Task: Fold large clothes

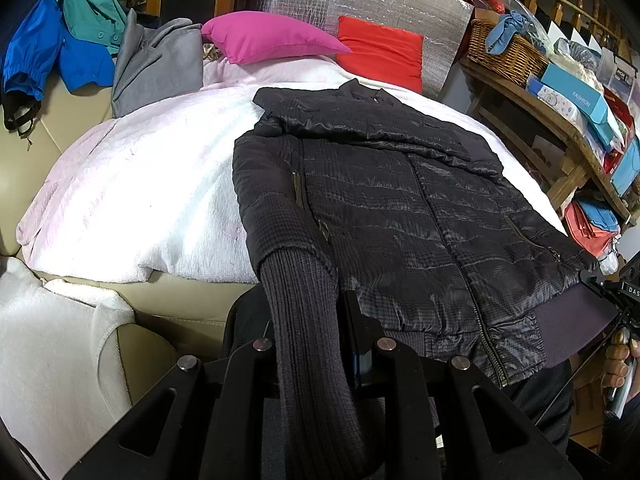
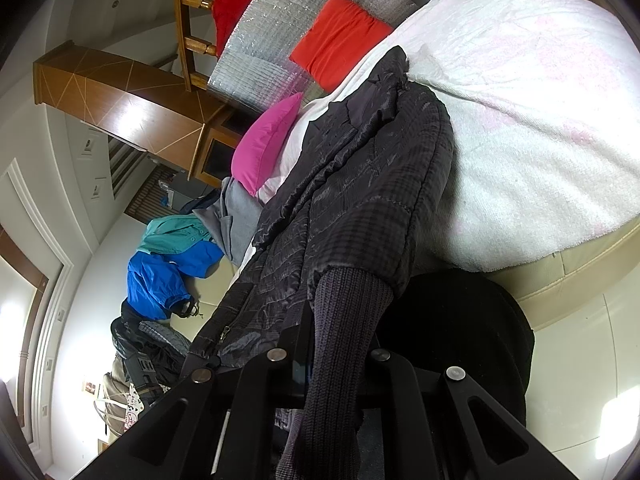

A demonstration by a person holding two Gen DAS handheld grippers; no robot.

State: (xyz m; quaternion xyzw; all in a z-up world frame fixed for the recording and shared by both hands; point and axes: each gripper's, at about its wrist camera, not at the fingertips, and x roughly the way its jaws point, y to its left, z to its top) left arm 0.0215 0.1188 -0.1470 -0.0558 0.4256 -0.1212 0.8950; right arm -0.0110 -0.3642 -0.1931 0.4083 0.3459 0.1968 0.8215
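Note:
A dark quilted jacket (image 1: 400, 200) lies front up on a white blanket (image 1: 140, 184), zipper closed, one sleeve folded across the chest. My left gripper (image 1: 308, 320) is shut on the ribbed knit cuff (image 1: 304, 312) of the jacket's left sleeve at the near edge. In the right wrist view, which is tilted sideways, the jacket (image 2: 352, 168) shows again, and my right gripper (image 2: 340, 340) is shut on a ribbed cuff (image 2: 344, 320) of the other sleeve. The right gripper's body (image 1: 624, 292) shows at the right edge of the left wrist view.
A pink cushion (image 1: 268, 36) and a red cushion (image 1: 384, 52) lie at the far end. Grey (image 1: 160, 64), teal and blue (image 1: 60, 48) clothes lie on the beige sofa at the left. A cluttered wooden shelf (image 1: 560, 92) stands to the right.

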